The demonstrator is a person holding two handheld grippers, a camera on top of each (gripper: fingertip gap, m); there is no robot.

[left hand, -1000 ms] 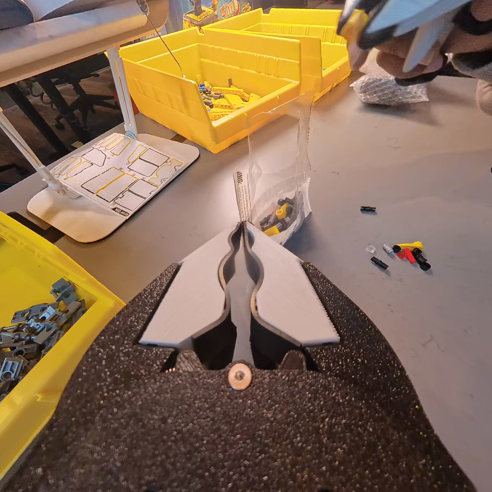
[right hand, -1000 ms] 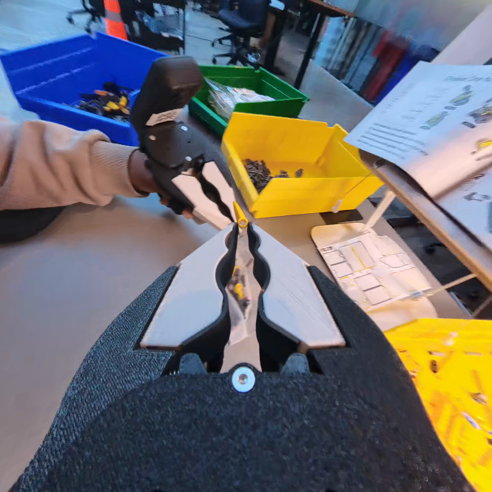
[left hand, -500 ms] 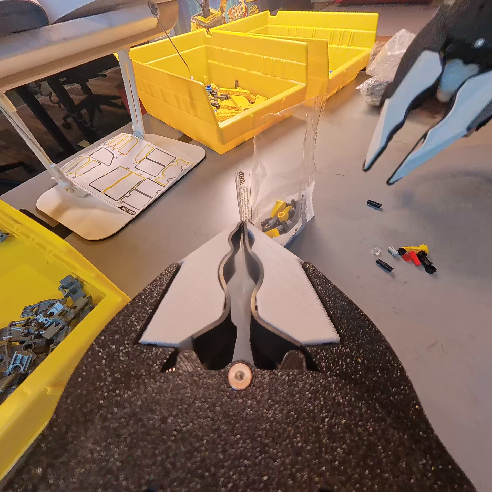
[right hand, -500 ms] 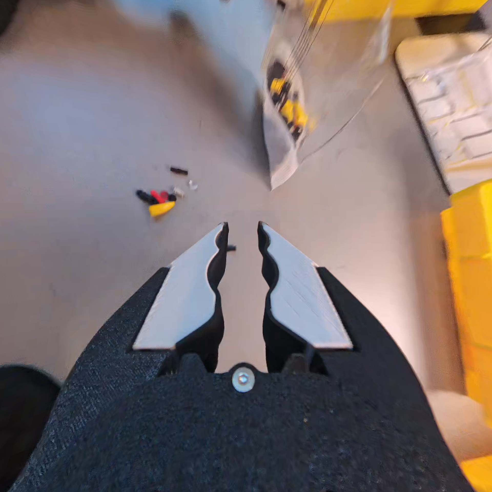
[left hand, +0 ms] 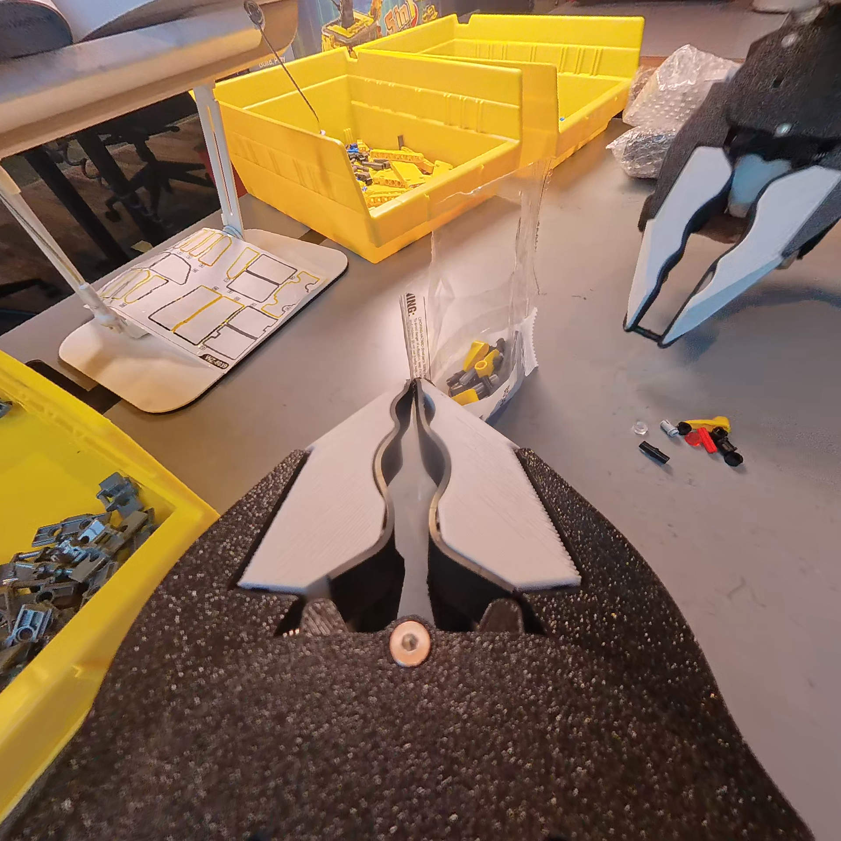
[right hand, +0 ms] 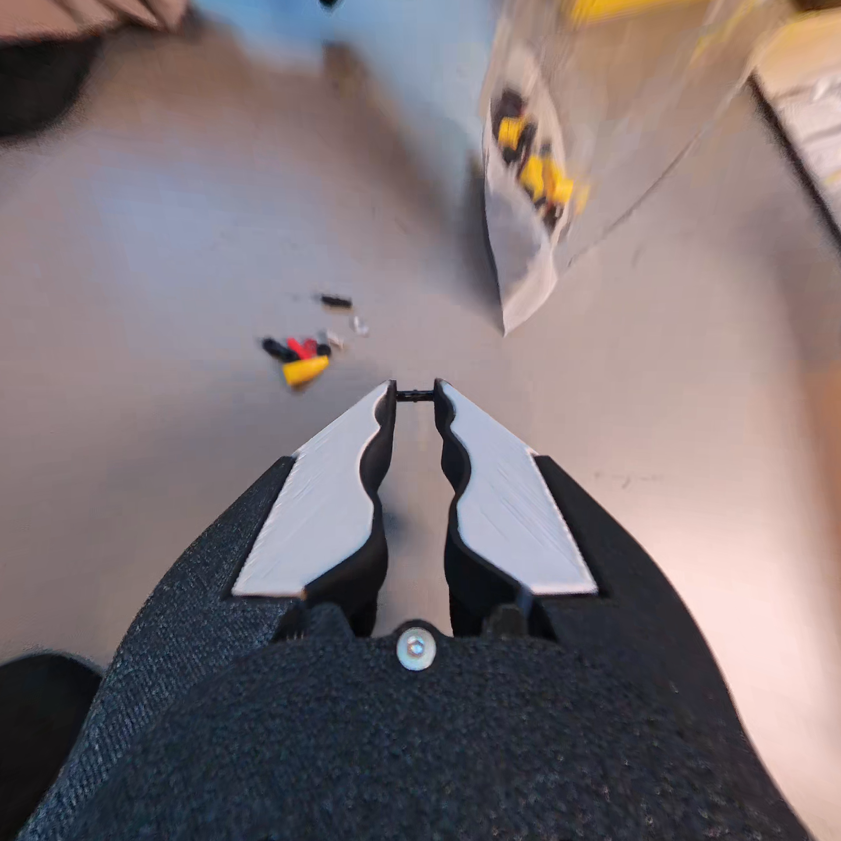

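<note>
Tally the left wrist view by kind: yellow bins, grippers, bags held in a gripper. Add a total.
Yellow bins: 3 (near bin, middle bin, rear bin)
Grippers: 2 (left gripper, right gripper pinching a black pin)
Held bags: 1 (clear bag, in the left gripper)
Total: 6

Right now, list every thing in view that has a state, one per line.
left tool: shut on the clear bag's edge
clear bag: upright, top open, small parts in the bottom
right tool: fingertips clamped on a small black pin
black pin: crosswise between the fingertips
loose parts: scattered on the table
near yellow bin: holds grey parts
far yellow bin: holds yellow parts
</note>
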